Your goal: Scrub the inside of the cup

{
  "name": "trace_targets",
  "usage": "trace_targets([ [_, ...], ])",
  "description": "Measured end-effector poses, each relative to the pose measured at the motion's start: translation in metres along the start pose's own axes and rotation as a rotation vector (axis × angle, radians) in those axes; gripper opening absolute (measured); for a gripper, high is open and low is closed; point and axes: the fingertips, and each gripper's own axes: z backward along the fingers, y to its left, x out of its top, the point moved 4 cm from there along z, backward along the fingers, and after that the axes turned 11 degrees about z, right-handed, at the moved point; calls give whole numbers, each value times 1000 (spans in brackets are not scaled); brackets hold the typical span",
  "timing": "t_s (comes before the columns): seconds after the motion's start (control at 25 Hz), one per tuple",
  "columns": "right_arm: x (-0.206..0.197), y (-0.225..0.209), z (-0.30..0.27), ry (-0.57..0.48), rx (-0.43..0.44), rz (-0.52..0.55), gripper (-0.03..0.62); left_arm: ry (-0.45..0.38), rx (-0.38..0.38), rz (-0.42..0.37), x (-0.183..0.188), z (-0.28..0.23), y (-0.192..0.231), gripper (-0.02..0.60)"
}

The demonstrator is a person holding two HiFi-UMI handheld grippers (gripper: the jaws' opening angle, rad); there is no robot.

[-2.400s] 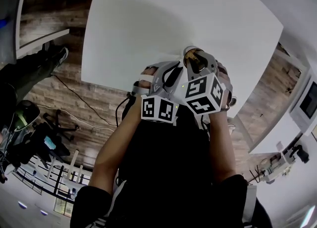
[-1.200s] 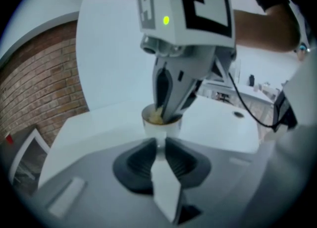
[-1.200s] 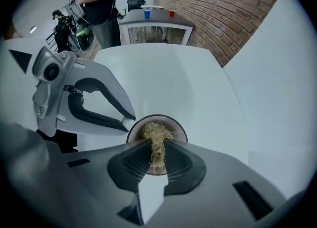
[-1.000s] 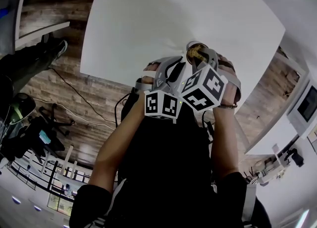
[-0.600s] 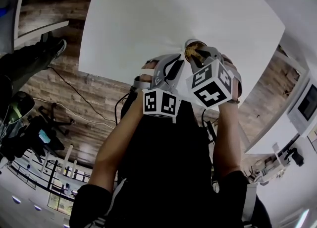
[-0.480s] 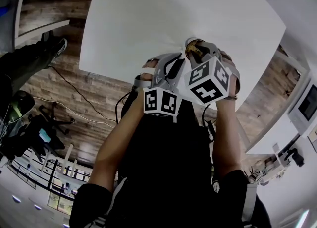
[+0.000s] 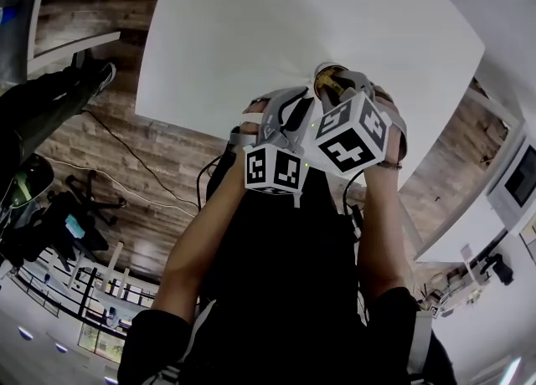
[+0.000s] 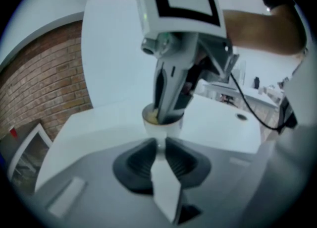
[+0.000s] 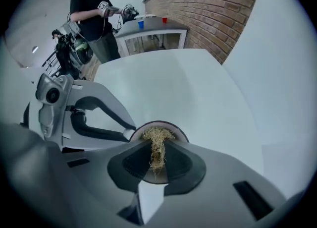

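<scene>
A small white cup (image 7: 322, 73) is held up over the near edge of the white table (image 7: 276, 15). My left gripper (image 7: 313, 95) is shut on the cup's wall; in the left gripper view its jaws (image 8: 161, 143) pinch just below the cup (image 8: 159, 125). My right gripper (image 7: 334, 84) comes down from above, shut on a tan fibrous scrubber (image 9: 157, 145) whose tuft sits inside the cup's rim (image 9: 184, 134). Seen from the left gripper view, the right gripper (image 8: 167, 112) reaches into the cup's mouth. The cup's bottom is hidden.
Brown wood floor lies below the table's edge. A person (image 9: 94, 9) stands at a far side table (image 9: 153, 29) bearing a blue and a red cup. A brick wall (image 9: 218, 9) runs behind. Chairs and gear (image 7: 50, 224) crowd the floor on the left.
The right gripper has rocked back and forth over the cup, its marker cube shifting right and then left again, with the scrubber inside. The left gripper and cup have barely moved.
</scene>
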Motion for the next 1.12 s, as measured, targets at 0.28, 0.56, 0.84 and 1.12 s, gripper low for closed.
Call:
trace_targets([
  [0.28,-12,1,16,-16,-83,-31,52,7,6,-11,4,-2,-4,61],
  [0.56,-13,5,69,-193,-116,-118,52,21,15,-4,-1,-2,-5,62],
  [0.84,-22,-2,120,-419,-240,-269,52,58,8,75,-6,6,-4,101],
  [1.12,-43,7,208,-908,-462,-435,52,-91,98,150,39,67,14,92],
])
